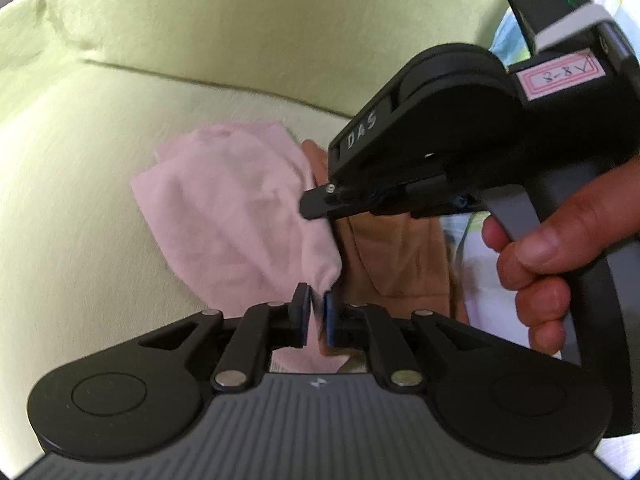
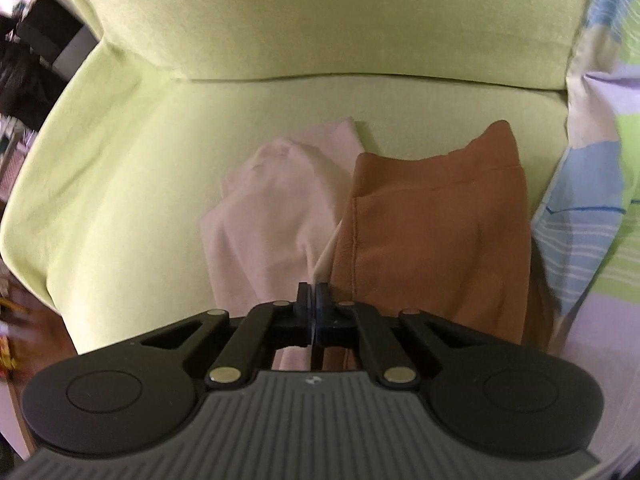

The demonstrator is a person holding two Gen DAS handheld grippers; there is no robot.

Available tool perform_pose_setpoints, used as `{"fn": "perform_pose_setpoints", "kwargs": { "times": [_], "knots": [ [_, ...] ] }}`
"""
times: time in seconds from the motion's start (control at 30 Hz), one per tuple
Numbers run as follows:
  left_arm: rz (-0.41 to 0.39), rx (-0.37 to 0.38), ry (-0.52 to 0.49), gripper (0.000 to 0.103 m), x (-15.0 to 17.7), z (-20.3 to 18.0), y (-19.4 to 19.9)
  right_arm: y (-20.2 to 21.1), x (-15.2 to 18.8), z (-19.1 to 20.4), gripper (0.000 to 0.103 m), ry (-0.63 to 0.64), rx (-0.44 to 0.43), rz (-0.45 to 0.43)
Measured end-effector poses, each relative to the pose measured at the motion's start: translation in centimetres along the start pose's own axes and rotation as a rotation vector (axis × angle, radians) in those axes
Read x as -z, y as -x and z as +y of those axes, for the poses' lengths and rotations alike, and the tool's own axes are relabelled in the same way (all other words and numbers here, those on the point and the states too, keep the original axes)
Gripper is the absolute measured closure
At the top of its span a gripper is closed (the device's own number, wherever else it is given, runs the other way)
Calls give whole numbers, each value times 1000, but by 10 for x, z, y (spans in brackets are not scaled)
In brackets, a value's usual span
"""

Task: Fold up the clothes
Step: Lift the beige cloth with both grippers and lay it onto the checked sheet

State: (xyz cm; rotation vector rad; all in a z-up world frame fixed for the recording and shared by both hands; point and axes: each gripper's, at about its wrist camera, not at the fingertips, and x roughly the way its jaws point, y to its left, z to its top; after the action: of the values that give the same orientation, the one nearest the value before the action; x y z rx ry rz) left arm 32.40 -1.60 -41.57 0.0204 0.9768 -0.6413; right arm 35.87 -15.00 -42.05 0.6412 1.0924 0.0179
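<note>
A pale pink garment [image 1: 236,216] lies crumpled on a light green sofa seat [image 1: 80,200]. My left gripper [image 1: 317,300] is shut on the pink garment's near right corner. My right gripper [image 1: 310,204], seen from the side in the left wrist view, is above and just right of the left one. In the right wrist view my right gripper [image 2: 315,296] is shut on a thin edge of the pink garment [image 2: 276,208]. A rust-orange folded garment [image 2: 436,232] lies right beside the pink one; it also shows in the left wrist view [image 1: 400,256].
The sofa backrest [image 2: 320,16] rises behind the seat. A striped blue, green and lilac blanket [image 2: 592,200] lies at the right, beside the orange garment. Dark clutter [image 2: 28,60] stands beyond the sofa's left arm.
</note>
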Motion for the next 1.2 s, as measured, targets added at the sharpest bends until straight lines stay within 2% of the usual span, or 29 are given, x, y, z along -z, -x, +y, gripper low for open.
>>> {"fn": "perform_pose_setpoints", "kwargs": {
  "times": [0.07,0.2,0.27,0.3,0.37,0.4,0.5,0.53,0.57,0.6,0.63,0.77,0.83,0.87,0.9,0.97,1.0,1.03,1.07,1.13,1.17,1.2],
  "knots": [
    [-24,0,-11,65,-3,-1,4,6,-2,-7,102,-83,-75,-1],
    [-65,3,-7,65,-11,-5,4,12,-6,-5,102,-89,-112,-2],
    [-59,-10,1,67,-12,-4,-2,17,-6,-5,102,-95,-139,-7],
    [-45,-29,20,75,-12,-1,-11,18,-6,-5,102,-96,-147,-9],
    [-38,-32,58,102,-11,5,-18,18,-5,-5,102,-90,-156,-17],
    [-40,-38,106,102,-9,12,-21,20,-3,-5,102,-82,-153,-19],
    [-66,-56,136,102,-2,17,-17,22,2,-3,102,-32,-91,-22],
    [-75,-73,97,102,2,12,-13,19,0,-1,99,-28,-80,-18],
    [-76,-75,91,102,2,11,-13,17,-2,1,91,-25,-71,-13],
    [-82,-98,41,102,6,3,-10,14,-4,2,77,-22,-62,-8],
    [-92,-108,9,102,8,-3,-8,12,-5,4,71,-19,-52,-3],
    [-99,-122,-20,102,10,-9,-6,0,-14,6,64,-45,-57,-1],
    [-86,-131,-28,102,12,-10,-10,-7,-17,7,67,-37,-72,6],
    [-82,-130,-33,101,13,-10,-11,-11,-19,9,96,-4,-74,13],
    [-87,-132,-38,97,14,-10,-10,-15,-20,11,101,29,-89,30],
    [-124,-134,-48,88,14,-9,-2,-13,-22,14,101,61,-127,28],
    [-138,-130,-46,72,13,-9,1,-11,-23,14,101,59,-137,29],
    [-146,-130,-49,67,13,-9,2,-9,-25,14,101,57,-146,31],
    [-155,-131,-51,62,13,-9,3,-7,-26,14,101,55,-156,32],
    [-163,-148,-69,63,11,-11,0,-2,-27,12,101,49,-176,42],
    [-149,-137,-67,73,10,-10,-5,0,-28,11,101,54,-178,41],
    [-135,-136,-51,103,10,-8,-8,2,-28,11,101,60,-180,40]
  ]
}}
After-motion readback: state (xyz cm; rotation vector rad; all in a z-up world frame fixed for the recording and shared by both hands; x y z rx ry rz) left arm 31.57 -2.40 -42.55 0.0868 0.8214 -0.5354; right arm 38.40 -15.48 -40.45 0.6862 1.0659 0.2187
